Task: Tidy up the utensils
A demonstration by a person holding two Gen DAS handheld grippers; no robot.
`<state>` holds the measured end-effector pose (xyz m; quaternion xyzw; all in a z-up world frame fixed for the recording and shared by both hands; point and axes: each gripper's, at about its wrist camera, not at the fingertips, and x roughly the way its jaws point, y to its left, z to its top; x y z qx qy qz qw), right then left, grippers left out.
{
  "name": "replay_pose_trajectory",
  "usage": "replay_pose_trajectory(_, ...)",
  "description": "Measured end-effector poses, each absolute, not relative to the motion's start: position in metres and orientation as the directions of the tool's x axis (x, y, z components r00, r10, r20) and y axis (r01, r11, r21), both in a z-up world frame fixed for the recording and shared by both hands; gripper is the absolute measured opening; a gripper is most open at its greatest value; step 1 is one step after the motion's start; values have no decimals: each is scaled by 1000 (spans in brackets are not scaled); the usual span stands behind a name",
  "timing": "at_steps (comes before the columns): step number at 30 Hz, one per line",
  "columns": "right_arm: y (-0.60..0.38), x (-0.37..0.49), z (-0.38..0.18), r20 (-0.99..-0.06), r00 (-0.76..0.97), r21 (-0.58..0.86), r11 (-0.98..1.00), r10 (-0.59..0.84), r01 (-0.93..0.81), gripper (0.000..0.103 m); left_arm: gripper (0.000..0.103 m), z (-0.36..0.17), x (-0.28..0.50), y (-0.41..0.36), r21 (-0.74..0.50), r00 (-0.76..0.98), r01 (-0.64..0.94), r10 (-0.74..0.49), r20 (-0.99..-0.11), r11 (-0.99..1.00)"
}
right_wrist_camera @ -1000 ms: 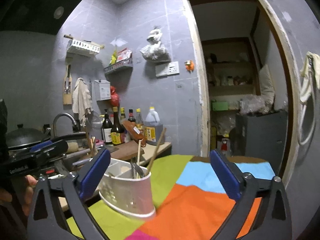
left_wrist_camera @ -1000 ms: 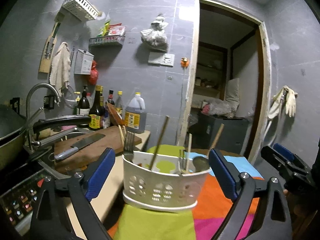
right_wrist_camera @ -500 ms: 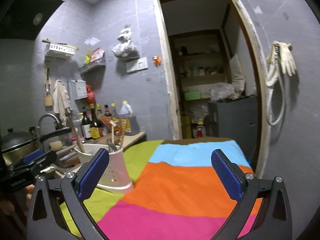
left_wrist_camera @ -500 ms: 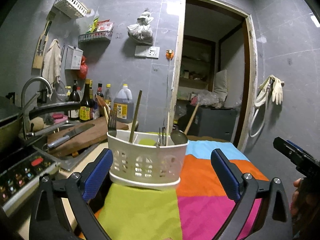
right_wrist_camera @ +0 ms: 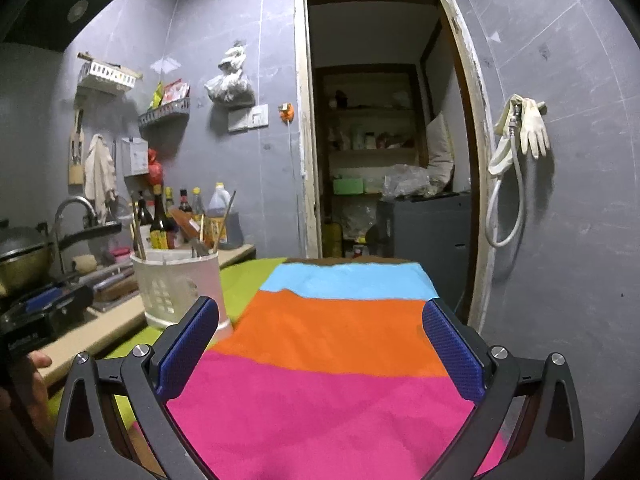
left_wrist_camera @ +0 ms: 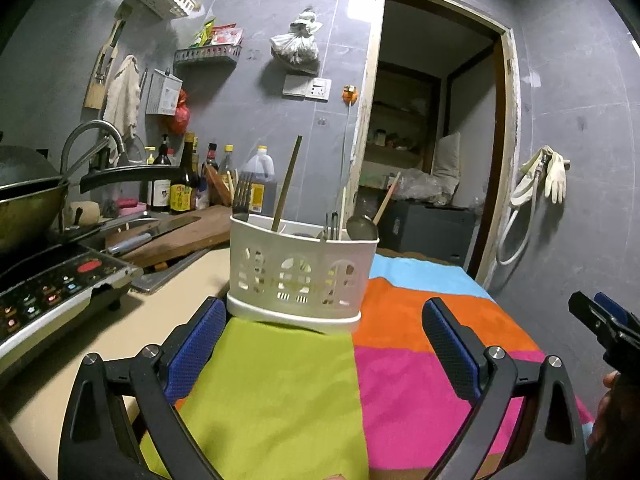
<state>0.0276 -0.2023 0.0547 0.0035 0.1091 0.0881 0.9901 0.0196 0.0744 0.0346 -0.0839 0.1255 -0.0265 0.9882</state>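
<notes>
- The white perforated plastic utensil holder point(left_wrist_camera: 298, 276) stands upright on the striped colourful cloth point(left_wrist_camera: 420, 320).
- The left tool point(left_wrist_camera: 324, 344) is spread apart, empty.
- The right tool point(right_wrist_camera: 320, 344) too.

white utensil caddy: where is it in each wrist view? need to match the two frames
Left wrist: caddy centre frame, just beyond the open left gripper, at the far edge of the green cloth panel.
Right wrist: caddy left of centre, behind the left finger of the open right gripper.
Shared landmark: the doorway, to the caddy's right in both views.
</notes>
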Motion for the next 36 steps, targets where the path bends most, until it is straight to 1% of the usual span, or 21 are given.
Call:
replay_pose_trajectory(5,-202,21,45,-236,958,21,987,162,-162,103,97,27,14,75,-154,967,22,-60,-247,988)
replay_pose_trajectory(14,-205,13,40,-242,957,32,987,160,-157,103,97,19,8,71,-118,968,16,-45,-249,993)
replay_pose_trajectory(36,-209,16,40,-251,957,45,989,146,-139,103,97,16,12,69,-110,967,21,-48,-251,994)
